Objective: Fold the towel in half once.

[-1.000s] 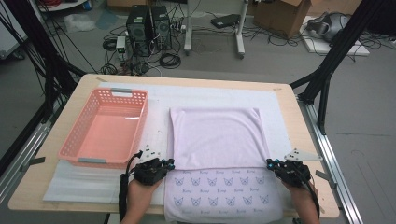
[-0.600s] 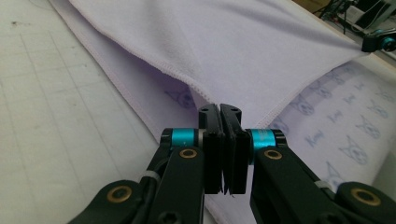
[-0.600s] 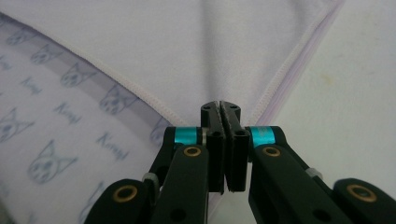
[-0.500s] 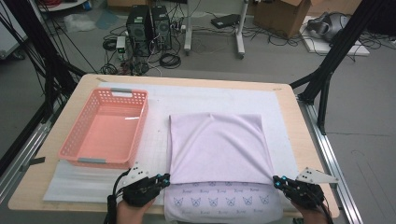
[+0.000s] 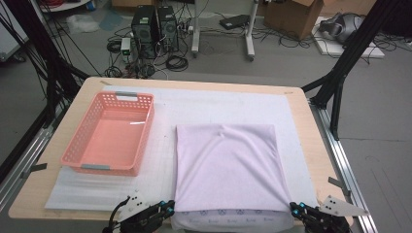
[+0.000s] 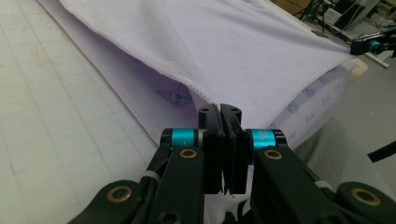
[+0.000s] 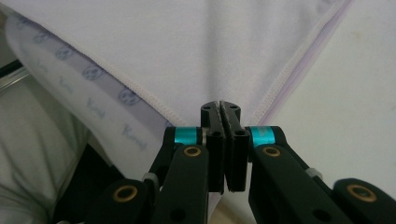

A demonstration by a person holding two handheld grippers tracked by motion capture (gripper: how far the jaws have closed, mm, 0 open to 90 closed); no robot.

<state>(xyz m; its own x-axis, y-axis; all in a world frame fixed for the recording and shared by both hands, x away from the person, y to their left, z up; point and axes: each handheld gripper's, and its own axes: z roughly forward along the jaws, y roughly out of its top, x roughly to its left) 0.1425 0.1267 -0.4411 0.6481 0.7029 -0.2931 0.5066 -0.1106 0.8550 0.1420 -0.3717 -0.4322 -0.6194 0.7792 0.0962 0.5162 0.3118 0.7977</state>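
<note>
High view: my left claw (image 5: 167,208), right claw (image 5: 295,208) clenched on cloth (image 5: 228,165) corners; soft, light, floppy; I grip hem.

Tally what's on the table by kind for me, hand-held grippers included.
Cloth, lilac, folded: 1
Basket, pink plastic: 1
White mat: 1
Hand-held grippers, left and right, each shut on a near corner of the cloth: 2
Total: 5
</note>
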